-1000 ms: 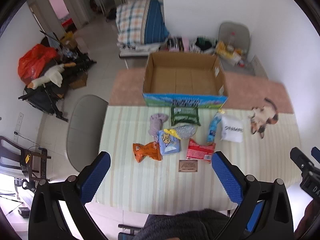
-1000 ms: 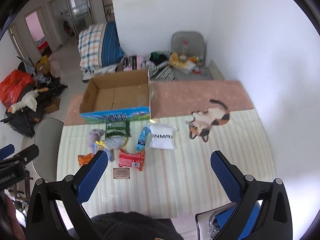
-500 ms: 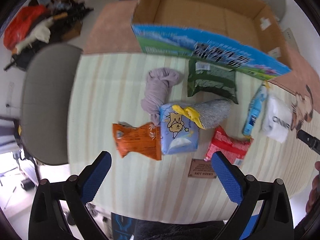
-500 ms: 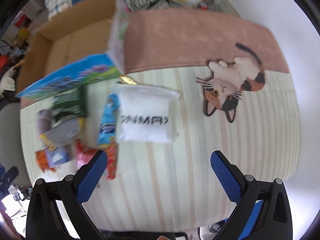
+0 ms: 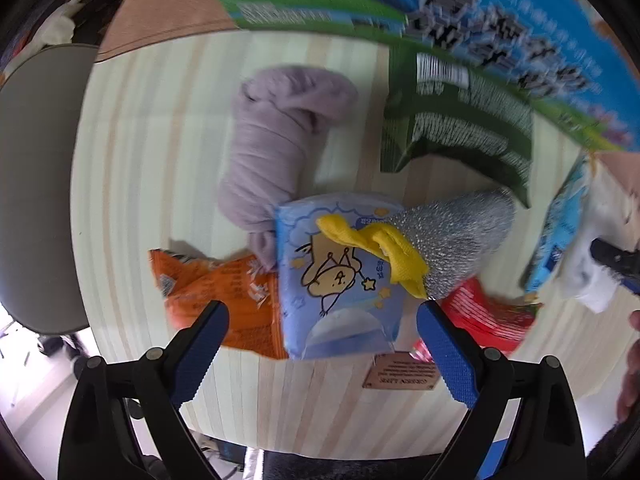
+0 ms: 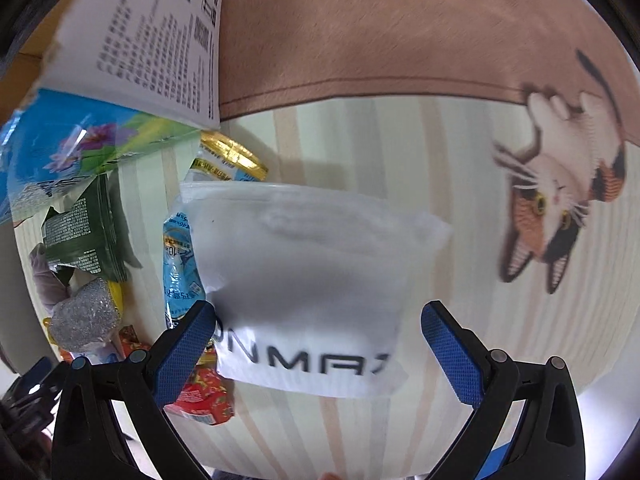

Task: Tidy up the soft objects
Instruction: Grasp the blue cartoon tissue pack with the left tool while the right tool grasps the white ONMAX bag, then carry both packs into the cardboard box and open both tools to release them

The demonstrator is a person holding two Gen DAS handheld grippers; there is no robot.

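Observation:
My left gripper [image 5: 322,308] points down over a light blue cartoon pack [image 5: 340,280]. Its jaws are closing with the pack between them, and the pads are not pressing on it. An orange packet [image 5: 224,292] lies under the left pad. A lilac rolled cloth [image 5: 276,148], a silver scrubber with a yellow strap [image 5: 460,240], a green packet [image 5: 460,128] and a red packet [image 5: 488,320] lie around the pack. My right gripper [image 6: 319,308] hangs open over a white lettered bag [image 6: 312,264], one finger on each side. A blue sachet [image 6: 180,264] lies beside the bag.
A cardboard box [image 5: 440,12] with blue and green print stands just behind the items, and its side [image 6: 132,52] also shows in the right wrist view. A grey chair [image 5: 36,180] is left of the table. A cat picture [image 6: 560,200] and a brown strip [image 6: 400,32] are part of the tablecloth.
Both grippers have dropped steeply toward the table and tilted down. The left now frames the blue pack with slightly narrower jaws, and the right frames the white bag.

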